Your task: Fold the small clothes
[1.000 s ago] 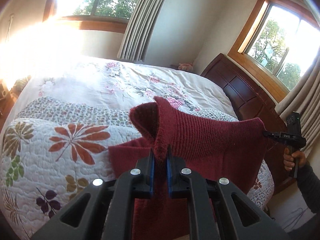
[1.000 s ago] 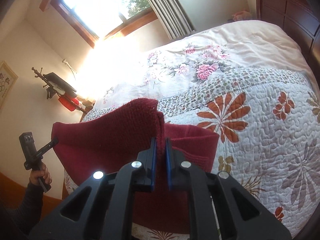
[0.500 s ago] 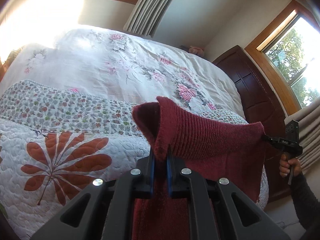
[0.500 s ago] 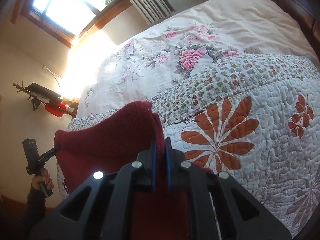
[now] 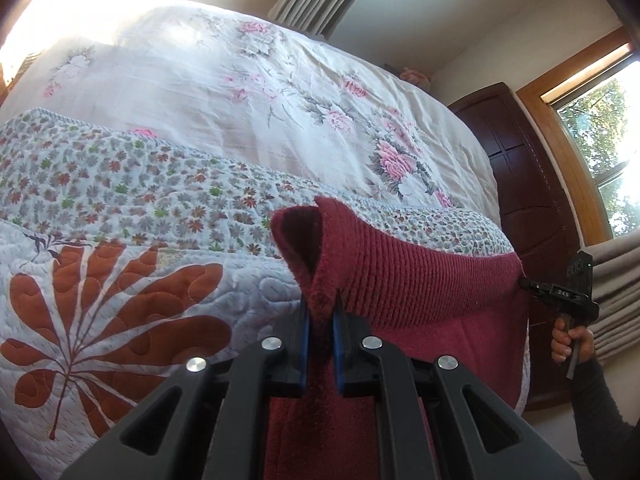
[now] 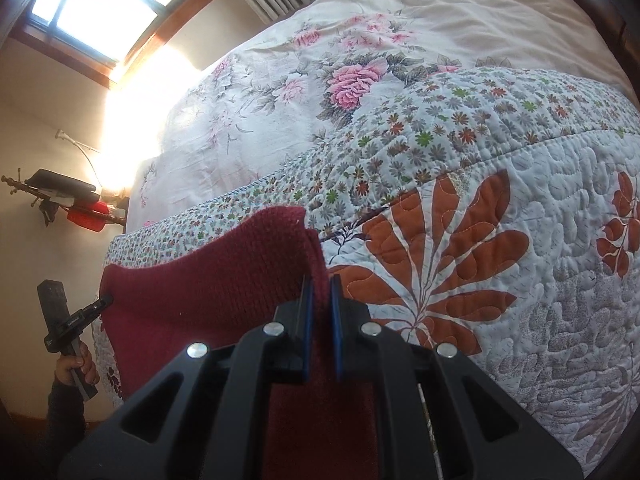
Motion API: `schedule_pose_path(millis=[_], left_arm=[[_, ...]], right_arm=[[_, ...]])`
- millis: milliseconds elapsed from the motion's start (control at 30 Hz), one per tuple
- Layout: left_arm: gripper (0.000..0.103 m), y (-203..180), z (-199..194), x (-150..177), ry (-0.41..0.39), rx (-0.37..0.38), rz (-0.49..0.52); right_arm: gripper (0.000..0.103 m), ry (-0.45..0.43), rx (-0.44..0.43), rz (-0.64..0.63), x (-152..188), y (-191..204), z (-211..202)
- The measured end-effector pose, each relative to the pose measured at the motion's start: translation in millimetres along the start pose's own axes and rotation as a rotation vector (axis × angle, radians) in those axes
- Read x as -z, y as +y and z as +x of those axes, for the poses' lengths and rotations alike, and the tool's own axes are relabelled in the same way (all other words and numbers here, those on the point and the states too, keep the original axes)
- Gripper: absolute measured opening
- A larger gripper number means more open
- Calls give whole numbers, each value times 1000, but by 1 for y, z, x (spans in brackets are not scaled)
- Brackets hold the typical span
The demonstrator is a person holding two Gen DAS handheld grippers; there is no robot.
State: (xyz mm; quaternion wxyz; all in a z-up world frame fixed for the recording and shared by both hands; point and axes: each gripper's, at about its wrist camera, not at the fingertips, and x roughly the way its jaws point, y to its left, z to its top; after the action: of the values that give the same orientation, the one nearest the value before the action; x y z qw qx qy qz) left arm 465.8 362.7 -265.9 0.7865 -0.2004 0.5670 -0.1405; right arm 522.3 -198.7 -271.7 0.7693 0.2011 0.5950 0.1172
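Note:
A dark red knitted garment hangs stretched between my two grippers, held just above the near edge of the bed. My left gripper is shut on one top corner, the ribbed edge folding over its blue pads. The right gripper shows at the far right of the left wrist view, pinching the other corner. In the right wrist view the right gripper is shut on its corner of the garment, and the left gripper grips the far corner at left.
The bed carries a quilt with orange leaf prints and a white sheet with pink flowers. A dark wooden headboard stands at right in the left wrist view. Windows, curtains and a wall rack surround the bed.
Both grippers have moved forward and lower toward the bed with the garment stretched between them; the quilt fills more of each view. Both grips are unchanged.

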Motion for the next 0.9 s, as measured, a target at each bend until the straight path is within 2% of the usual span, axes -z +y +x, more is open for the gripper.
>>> schedule_pose_path(millis=[133, 233, 267, 333, 367, 467, 500, 567, 600, 667, 733, 867, 900], left_arm=[[11, 7, 22, 8, 46, -51, -16], [26, 2, 14, 6, 43, -114, 1], [34, 0, 7, 4, 28, -155, 8], [37, -12, -14, 2, -24, -268, 53], [37, -20, -25, 2, -56, -268, 78], [41, -48, -50, 9, -129, -147, 137], [42, -57, -53, 13, -147, -116, 162], [45, -72, -41, 22, -133, -38, 202], [45, -75, -28, 27, -105, -29, 212], [44, -75, 6, 36, -25, -52, 215], [40, -63, 32, 44, 31, -121, 211], [25, -45, 33, 51, 18, -160, 212], [24, -45, 29, 52, 18, -164, 213]], right_arm=[[8, 57, 19, 33, 6, -13, 29], [14, 49, 28, 18, 10, -15, 30], [19, 45, 34, 11, 11, -14, 27], [23, 14, 55, -11, 12, -10, 16], [23, -5, 58, -22, 13, -8, 9], [24, -90, 63, -68, 15, 9, -12], [27, -107, 52, -78, 17, 16, -15], [29, -103, 5, -90, 22, 30, -10], [29, -88, -11, -103, 25, 37, -2], [29, -42, -32, -114, 33, 45, 17], [26, -17, -8, -117, 38, 44, 34], [10, -14, 26, -111, 37, 26, 40], [6, -12, 21, -93, 36, 22, 37]])
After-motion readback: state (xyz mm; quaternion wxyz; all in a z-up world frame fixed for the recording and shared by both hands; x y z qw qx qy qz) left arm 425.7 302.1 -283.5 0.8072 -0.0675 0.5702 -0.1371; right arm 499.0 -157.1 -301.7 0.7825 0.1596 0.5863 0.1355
